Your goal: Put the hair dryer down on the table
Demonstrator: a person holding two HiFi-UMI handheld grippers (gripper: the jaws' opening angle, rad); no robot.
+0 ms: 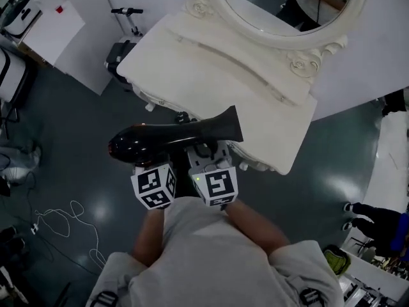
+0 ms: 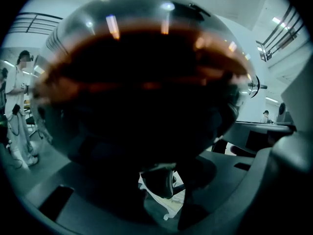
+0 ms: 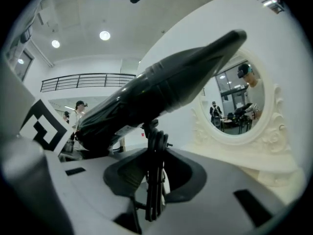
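Observation:
The glossy black hair dryer [image 1: 172, 138] lies level in the air just in front of the white dressing table [image 1: 192, 75], its nozzle pointing right. Both grippers are under it, side by side. The left gripper [image 1: 155, 166] is beneath the rounded rear; in the left gripper view that rear [image 2: 146, 82] fills the picture and a dark part of the dryer sits clamped low between the jaws [image 2: 159, 180]. The right gripper [image 1: 208, 157] is shut on a thin dark part [image 3: 155, 165] hanging under the dryer's barrel [image 3: 166, 92].
An oval mirror [image 1: 281, 5] in a carved white frame stands at the back of the table top. A dark scooter [image 1: 123, 47] is parked at the table's left end. White cables [image 1: 64, 216] lie on the grey floor at left. Feet of bystanders show at right [image 1: 358, 210].

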